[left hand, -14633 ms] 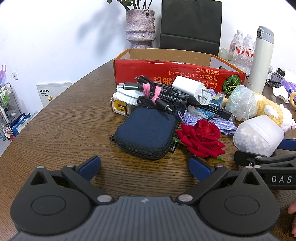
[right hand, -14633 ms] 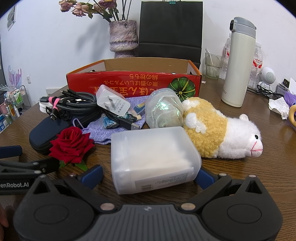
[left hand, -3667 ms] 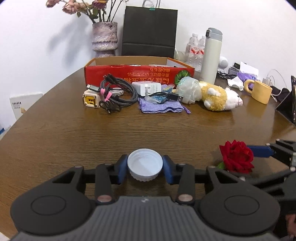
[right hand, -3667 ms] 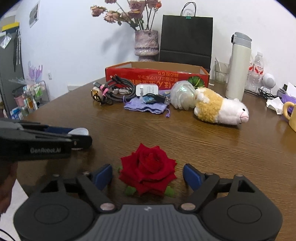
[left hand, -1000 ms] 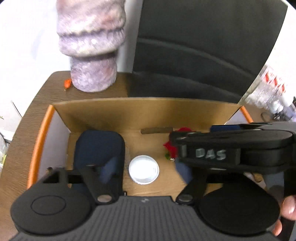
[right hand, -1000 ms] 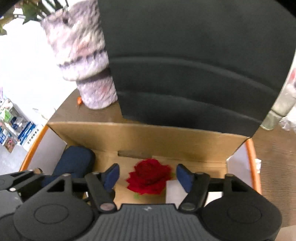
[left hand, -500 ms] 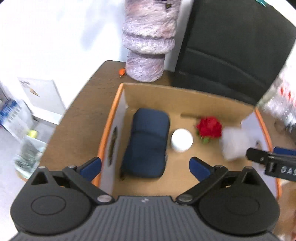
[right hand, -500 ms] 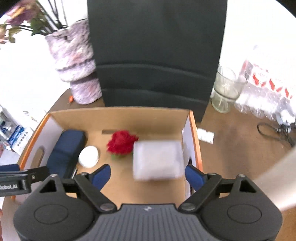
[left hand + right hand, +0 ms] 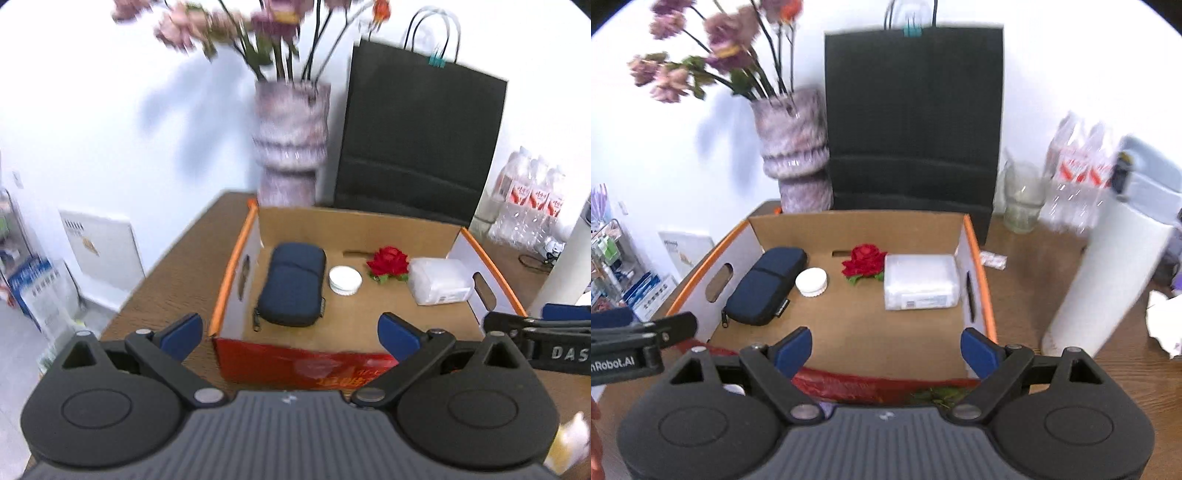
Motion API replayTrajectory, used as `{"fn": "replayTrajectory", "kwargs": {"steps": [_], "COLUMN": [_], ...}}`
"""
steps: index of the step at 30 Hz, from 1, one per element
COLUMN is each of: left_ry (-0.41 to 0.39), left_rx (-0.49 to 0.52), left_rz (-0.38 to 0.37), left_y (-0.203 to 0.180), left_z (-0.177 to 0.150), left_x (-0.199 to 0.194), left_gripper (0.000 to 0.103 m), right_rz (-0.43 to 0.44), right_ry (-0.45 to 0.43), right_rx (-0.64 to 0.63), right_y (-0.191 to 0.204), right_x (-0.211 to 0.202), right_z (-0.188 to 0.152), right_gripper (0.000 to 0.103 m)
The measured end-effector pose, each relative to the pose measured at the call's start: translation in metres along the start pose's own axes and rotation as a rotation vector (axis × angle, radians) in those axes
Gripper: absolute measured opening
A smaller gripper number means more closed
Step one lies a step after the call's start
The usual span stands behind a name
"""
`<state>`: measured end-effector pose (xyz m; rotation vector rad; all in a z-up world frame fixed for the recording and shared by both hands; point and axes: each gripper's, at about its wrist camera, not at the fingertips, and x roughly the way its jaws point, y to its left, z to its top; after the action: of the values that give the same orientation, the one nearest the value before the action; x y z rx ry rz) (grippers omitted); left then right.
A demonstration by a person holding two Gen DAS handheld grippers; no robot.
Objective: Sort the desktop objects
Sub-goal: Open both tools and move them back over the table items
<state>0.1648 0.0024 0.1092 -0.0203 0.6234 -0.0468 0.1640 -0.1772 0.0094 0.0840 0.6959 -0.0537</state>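
Observation:
The red cardboard box (image 9: pixel 236 266) (image 9: pixel 973 236) stands open on the brown table. Inside lie a navy zip pouch (image 9: pixel 293 284) (image 9: pixel 764 286), a white lid (image 9: pixel 345 280) (image 9: pixel 811 281), a red rose (image 9: pixel 388 260) (image 9: pixel 863 260) and a frosted plastic box of cotton swabs (image 9: pixel 439 280) (image 9: pixel 921 281). My left gripper (image 9: pixel 290 332) is open and empty, held above the box's near left edge. My right gripper (image 9: pixel 886 345) is open and empty above the box's near right side. Each gripper shows in the other's view.
A ribbed vase (image 9: pixel 291 147) (image 9: pixel 794 151) with dried flowers and a black paper bag (image 9: pixel 417 147) (image 9: pixel 912 122) stand behind the box. A white flask (image 9: pixel 1108 280), a glass (image 9: pixel 1021 199) and water bottles (image 9: pixel 528 199) (image 9: pixel 1078 166) stand to the right.
Both grippers have pulled back and up from the box, open and empty. The rose and the lid stay inside, where they were let go a second ago.

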Motion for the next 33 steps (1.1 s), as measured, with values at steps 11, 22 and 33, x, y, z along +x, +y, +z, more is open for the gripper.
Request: {"fn": "replayTrajectory", "kwargs": {"steps": [11,22,33], "left_ry": [-0.271,-0.347,-0.368], "left_rx": [0.035,0.117,0.092], "left_rz": [-0.041,-0.016,-0.001], "left_y": [-0.002,0.006,0.011], "left_z": [-0.088,-0.182,-0.24], "left_x": [-0.089,-0.183,-0.251], "left_gripper": [0.103,0.103,0.103], "right_rz": [0.02,0.011,0.008], "right_ry": [-0.222,-0.322,-0.384], "right_rx": [-0.028,-0.082,-0.108], "right_y": [0.01,0.031,0.025], "right_x": [-0.072,-0.157,-0.232], "right_z": [-0.087,-0.191,-0.271], "right_gripper": [0.089,0.093,0.103]}}
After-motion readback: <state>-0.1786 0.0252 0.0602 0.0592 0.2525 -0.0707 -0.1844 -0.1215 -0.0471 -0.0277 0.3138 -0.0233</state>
